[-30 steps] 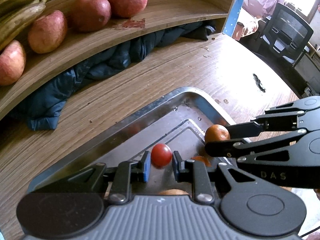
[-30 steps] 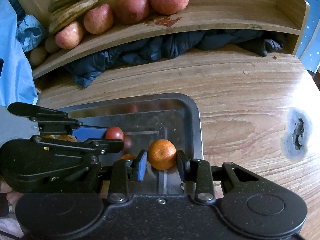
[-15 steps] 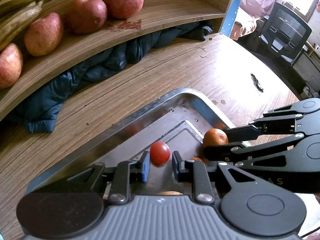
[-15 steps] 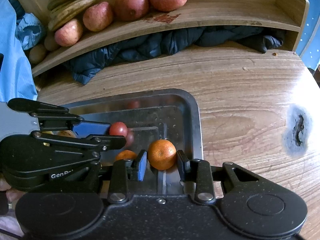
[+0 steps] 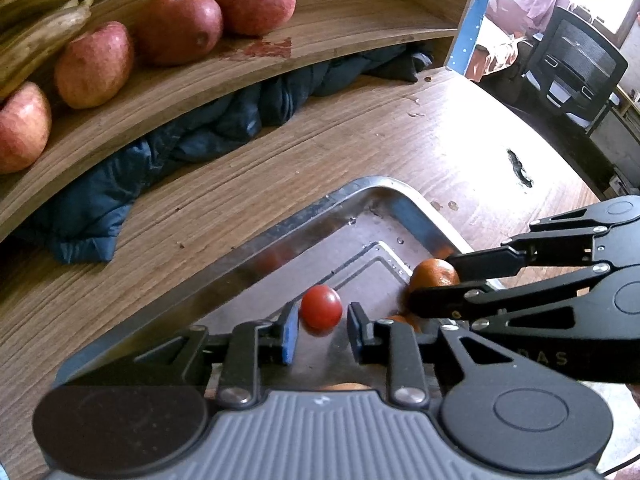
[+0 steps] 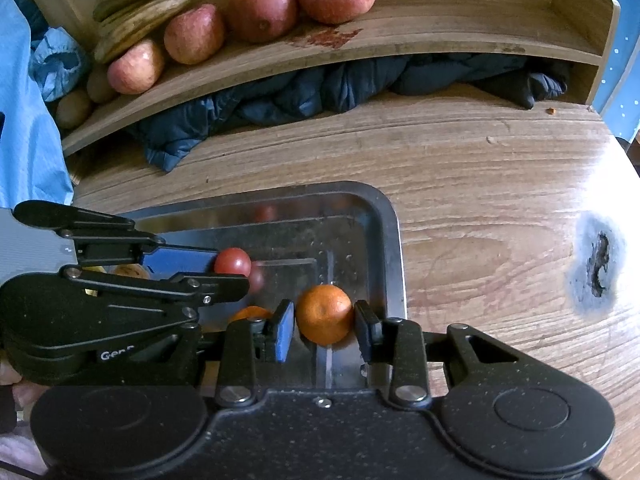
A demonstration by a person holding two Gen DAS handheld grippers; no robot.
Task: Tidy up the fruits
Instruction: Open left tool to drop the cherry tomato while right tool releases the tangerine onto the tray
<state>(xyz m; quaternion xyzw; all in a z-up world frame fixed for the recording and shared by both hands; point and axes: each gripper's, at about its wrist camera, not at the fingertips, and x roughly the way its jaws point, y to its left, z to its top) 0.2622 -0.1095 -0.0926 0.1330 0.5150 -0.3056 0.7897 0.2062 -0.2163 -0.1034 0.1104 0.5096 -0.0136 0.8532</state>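
Observation:
A small red tomato (image 5: 321, 312) lies on the floor of a steel tray (image 5: 248, 248). My left gripper (image 5: 322, 320) straddles it, its jaws opening, and a thin gap shows on each side of the fruit. In the right wrist view an orange (image 6: 324, 314) sits near the tray's (image 6: 394, 240) right wall. My right gripper (image 6: 325, 320) is around it, its jaws starting to open while both pads still touch the peel. A second orange (image 6: 250, 314) lies just left of it, partly hidden. Both grippers point steeply down, side by side.
A wooden shelf (image 5: 360, 52) at the back holds several apples (image 5: 178, 28) and bananas (image 5: 40, 20). A dark blue jacket (image 5: 200, 132) is stuffed under it. Brown fruits (image 6: 74, 108) and blue cloth (image 6: 24, 120) lie far left. The wooden tabletop (image 6: 500, 200) has a burn mark (image 6: 598, 264).
My left jaws have spread a little and let go of the tomato. The right gripper and orange look almost the same. Neither hand has shifted.

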